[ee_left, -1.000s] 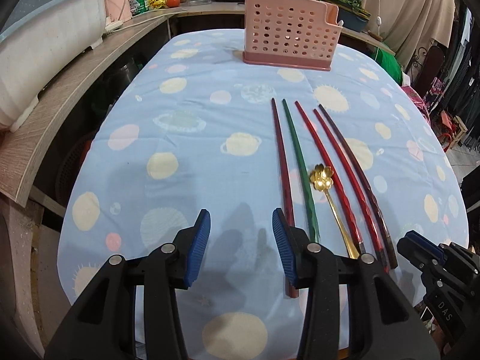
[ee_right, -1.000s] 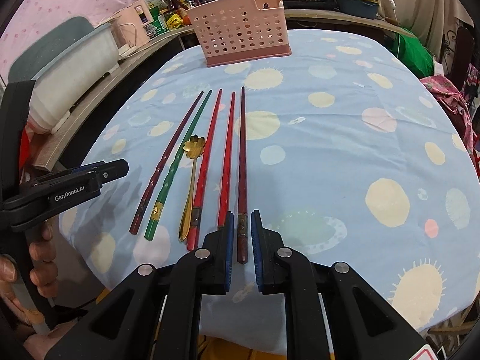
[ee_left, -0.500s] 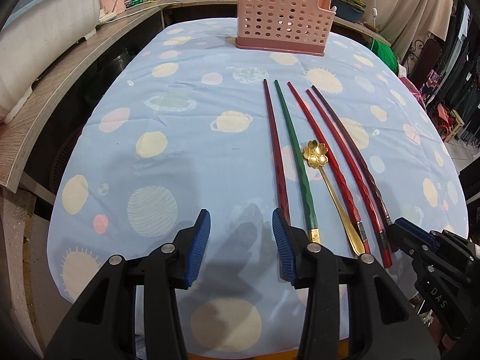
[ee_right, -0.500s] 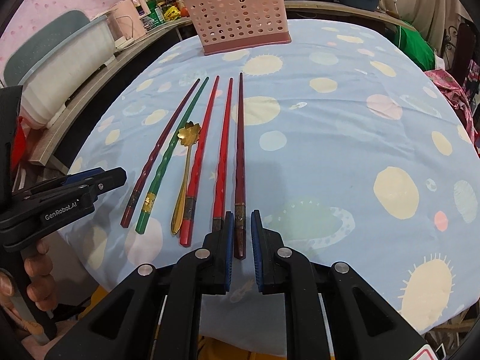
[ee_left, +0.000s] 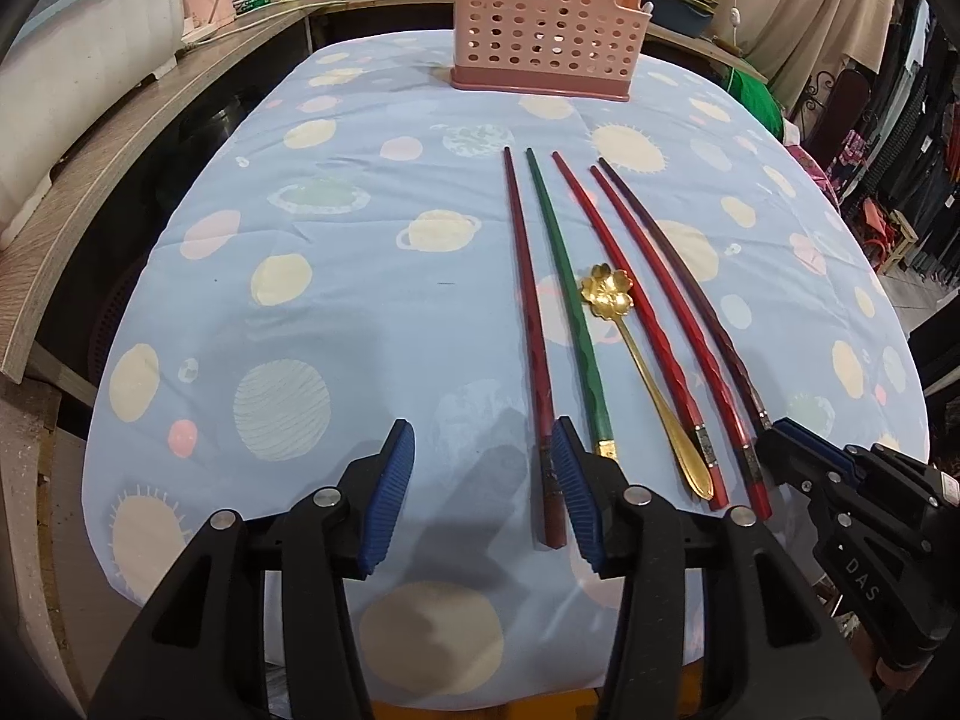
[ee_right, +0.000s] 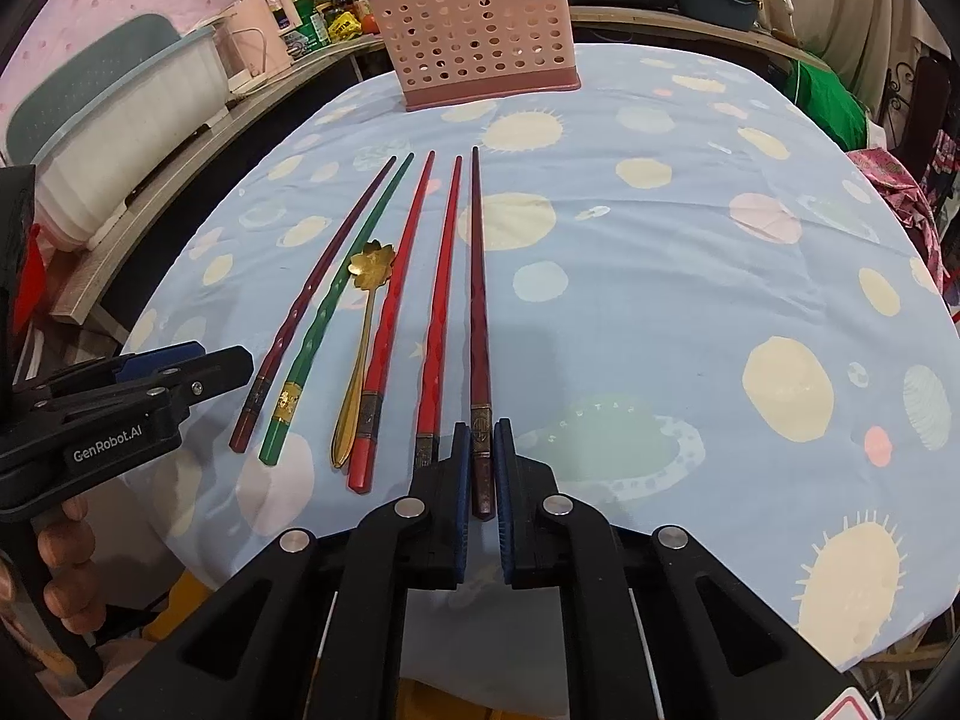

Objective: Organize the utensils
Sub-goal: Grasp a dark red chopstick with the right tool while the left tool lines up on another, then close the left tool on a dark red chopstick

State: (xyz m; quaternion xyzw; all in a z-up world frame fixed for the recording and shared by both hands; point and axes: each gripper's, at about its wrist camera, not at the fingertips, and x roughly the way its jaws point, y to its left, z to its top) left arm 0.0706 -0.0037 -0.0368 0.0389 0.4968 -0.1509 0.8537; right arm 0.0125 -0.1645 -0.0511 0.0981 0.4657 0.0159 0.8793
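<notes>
Right gripper (ee_right: pixel 478 468) fingers just closed further, clamped on dark maroon chopstick (ee_right: pixel 478 300) end, left gripper (ee_left: pixel 483 498) fingers widened apart, nothing held, leftmost chopstick (ee_left: pixel 531 348) beside right finger.

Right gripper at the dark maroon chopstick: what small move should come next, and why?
Probably a short lift. The right gripper has just closed its jaws on the handle end of the dark maroon chopstick, which lies flat on the tablecloth at the right of the row. The pink holder stands at the far end, so the stick must clear the cloth first.
</notes>
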